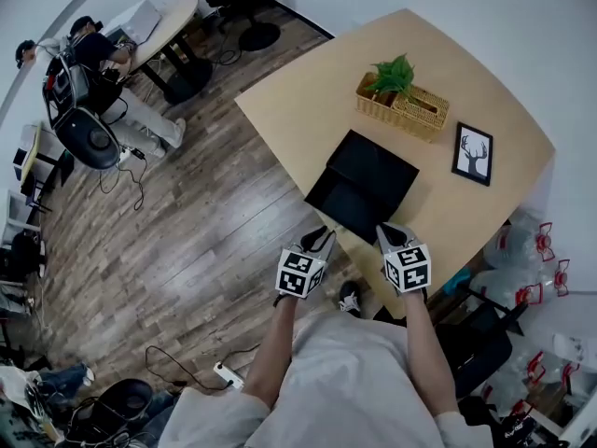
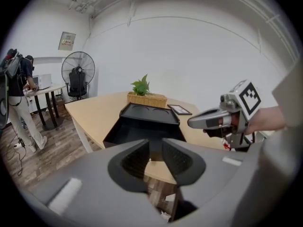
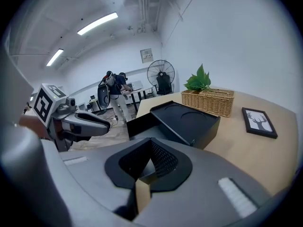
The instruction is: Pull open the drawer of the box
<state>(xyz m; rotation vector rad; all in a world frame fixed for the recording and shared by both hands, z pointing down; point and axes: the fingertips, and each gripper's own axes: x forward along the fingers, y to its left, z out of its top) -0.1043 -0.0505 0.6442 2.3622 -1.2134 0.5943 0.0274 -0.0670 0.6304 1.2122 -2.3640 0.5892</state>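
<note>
**Drawer pulled out, both grippers hanging just in front of it**

Closest to the person, the left gripper (image 2: pixel 155 153) is hovering off the edge of the surface (image 1: pixel 308 91), over the wooden floor (image 1: pixel 187 250). Its fingers (image 2: pixel 135 161) are standing a narrow gap apart with nothing between them, and the drawer front is showing through that gap. Beside it, the right gripper (image 3: pixel 151 148) is hanging over the near edge of the surface. Its fingers (image 3: pixel 165 161) are meeting at the tips and holding nothing.

Just beyond both grippers, the drawer (image 1: pixel 338 208) is sticking out of the box (image 1: pixel 373 168) towards the person, and its open inside is showing. The left gripper is pointing at the drawer's front and the right one at its right side. Neither is touching it, as far as the views show. The black box is sitting on the light wooden surface, near its front edge.

Behind the box, a wicker basket (image 1: pixel 415 115) with a green plant (image 1: pixel 394 73) in it is standing near the far edge. To the right of the basket, a picture frame (image 1: pixel 472 154) is lying flat.

Well beyond the surface, a person (image 1: pixel 98 54) is standing at another desk (image 1: pixel 159 26), and a fan (image 2: pixel 78 70) is standing by the wall.
</note>
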